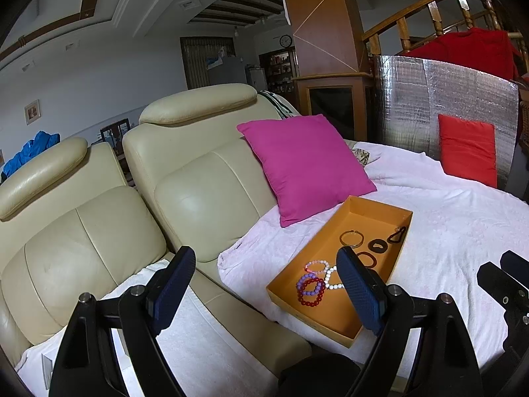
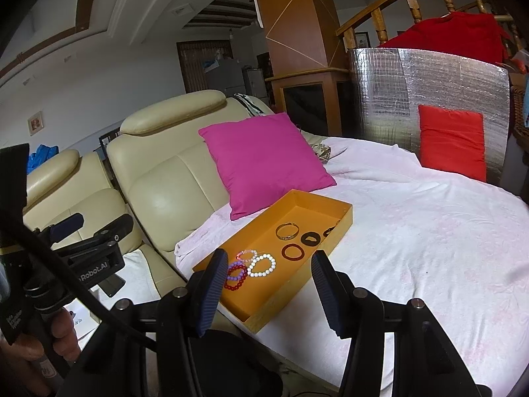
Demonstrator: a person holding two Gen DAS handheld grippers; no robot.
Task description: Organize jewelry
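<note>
Left gripper (image 1: 264, 284) spread wide, empty, over the sofa (image 1: 99, 231). Orange tray (image 1: 380, 208) on the white blanket (image 1: 446, 231), just right of it, holds bead bracelets (image 1: 310, 286) near, rings far. Right gripper (image 2: 269, 284) half-spread, empty, near end of tray.

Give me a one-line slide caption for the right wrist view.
Open right claw hovers before an orange tray of beaded bracelets on a white-covered bed.
</note>
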